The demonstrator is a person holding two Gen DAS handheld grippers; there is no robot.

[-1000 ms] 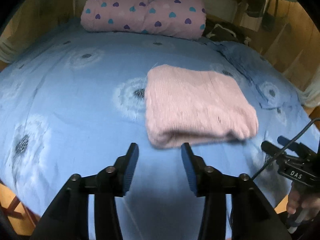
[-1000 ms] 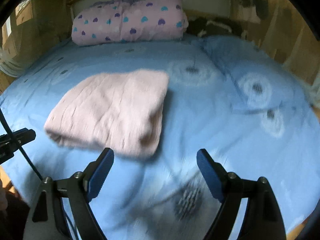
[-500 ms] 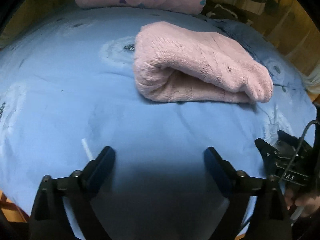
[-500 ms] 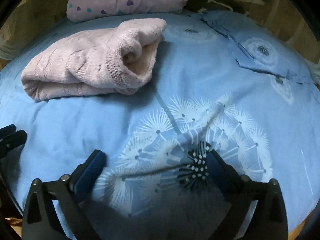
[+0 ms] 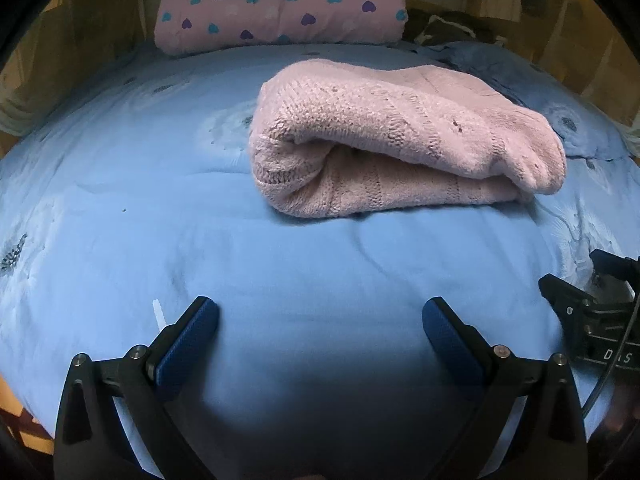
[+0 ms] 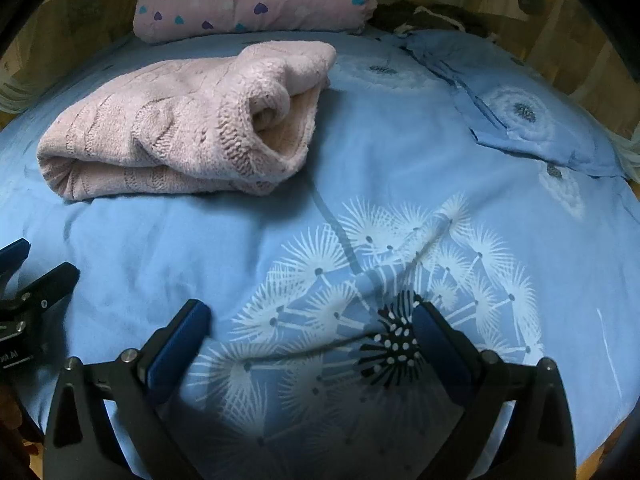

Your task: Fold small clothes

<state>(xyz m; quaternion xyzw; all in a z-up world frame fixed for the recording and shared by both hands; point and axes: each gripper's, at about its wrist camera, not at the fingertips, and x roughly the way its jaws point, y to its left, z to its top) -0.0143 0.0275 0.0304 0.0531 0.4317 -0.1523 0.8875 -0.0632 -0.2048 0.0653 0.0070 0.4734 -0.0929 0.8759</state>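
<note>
Left tool [image 5: 320,316], jaws opening with nothing between them, and right tool [image 6: 310,318], jaws spread wide and empty, both hang low over the blue dandelion-print bed cover [image 6: 400,184]. The folded pink knitted sweater [image 5: 392,140] lies on the cover, apart from both tools: at 1 o'clock from the left tool, 11 o'clock from the right. Beyond it, at 12 o'clock, lies a pink heart-print quilt roll [image 5: 280,4].
</note>
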